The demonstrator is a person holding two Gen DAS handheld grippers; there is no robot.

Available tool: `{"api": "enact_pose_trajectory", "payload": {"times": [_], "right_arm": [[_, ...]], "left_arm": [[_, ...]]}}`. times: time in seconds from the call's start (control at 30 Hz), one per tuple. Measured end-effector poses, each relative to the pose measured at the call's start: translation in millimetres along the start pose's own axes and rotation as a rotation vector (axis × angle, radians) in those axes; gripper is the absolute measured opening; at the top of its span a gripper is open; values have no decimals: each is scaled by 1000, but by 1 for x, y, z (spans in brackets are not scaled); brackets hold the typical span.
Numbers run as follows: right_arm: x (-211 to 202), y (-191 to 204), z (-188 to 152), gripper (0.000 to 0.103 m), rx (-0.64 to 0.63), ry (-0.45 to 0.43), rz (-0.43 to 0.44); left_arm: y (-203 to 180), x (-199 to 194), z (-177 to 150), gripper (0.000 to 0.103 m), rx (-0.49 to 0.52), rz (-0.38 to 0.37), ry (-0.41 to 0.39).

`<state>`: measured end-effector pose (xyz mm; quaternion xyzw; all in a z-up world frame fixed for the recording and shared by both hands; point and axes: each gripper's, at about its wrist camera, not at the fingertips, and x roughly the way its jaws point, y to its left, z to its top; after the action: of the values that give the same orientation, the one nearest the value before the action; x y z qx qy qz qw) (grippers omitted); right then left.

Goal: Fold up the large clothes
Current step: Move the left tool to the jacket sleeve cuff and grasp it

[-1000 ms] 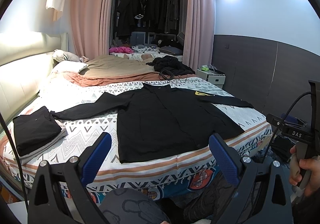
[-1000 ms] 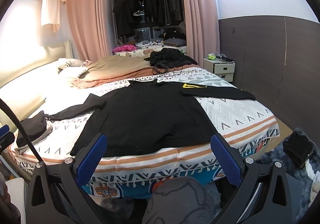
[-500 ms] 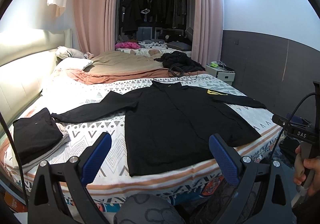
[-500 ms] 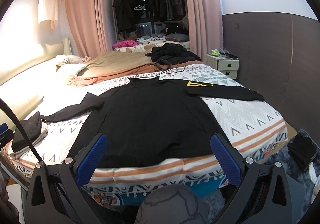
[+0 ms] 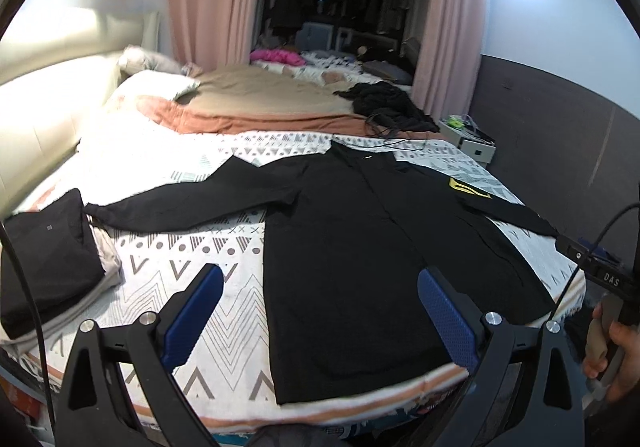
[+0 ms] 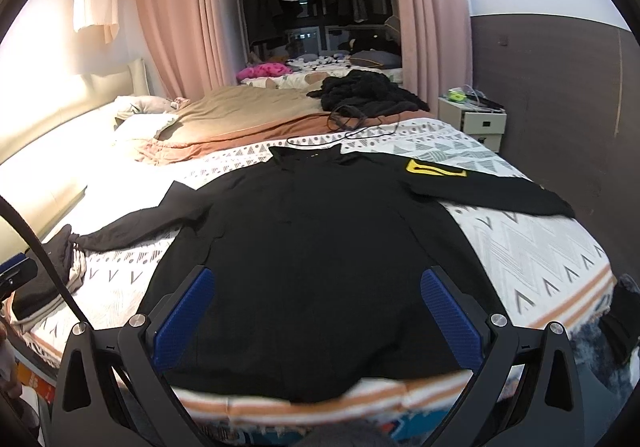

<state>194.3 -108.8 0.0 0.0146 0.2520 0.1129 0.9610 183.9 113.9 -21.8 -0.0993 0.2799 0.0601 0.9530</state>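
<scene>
Both tools (left (image 5: 320,317), right (image 6: 318,313)) gape above black shirt (image 6: 320,259).

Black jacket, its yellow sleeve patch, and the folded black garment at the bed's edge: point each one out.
black jacket (image 6: 304,267), right wrist view, middle of the body panel.
yellow sleeve patch (image 6: 434,169), right wrist view, centre of the patch.
folded black garment (image 5: 46,255), left wrist view, top face of the fold.

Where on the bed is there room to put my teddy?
Bare bedspread lies between the folded pile and the black jacket, below its sleeve. More lies by the other sleeve. Far end is crowded: blanket, dark clothes heap.
</scene>
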Motion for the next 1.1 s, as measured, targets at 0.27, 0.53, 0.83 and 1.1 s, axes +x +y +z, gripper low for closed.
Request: {"api": "enact_pose_trajectory", "payload": {"times": [0.27, 0.53, 0.83, 1.1], "right_arm": [[51, 1, 23, 103, -4, 16, 49], [99, -1, 40, 103, -24, 66, 96], [152, 1, 65, 103, -35, 114, 148], [199, 14, 76, 103, -24, 139, 185]], "left_arm": [[41, 43, 27, 100, -48, 80, 20], [101, 82, 50, 100, -144, 148, 55], [185, 124, 60, 100, -278, 237, 103], [264, 154, 58, 92, -445, 304, 141]]}}
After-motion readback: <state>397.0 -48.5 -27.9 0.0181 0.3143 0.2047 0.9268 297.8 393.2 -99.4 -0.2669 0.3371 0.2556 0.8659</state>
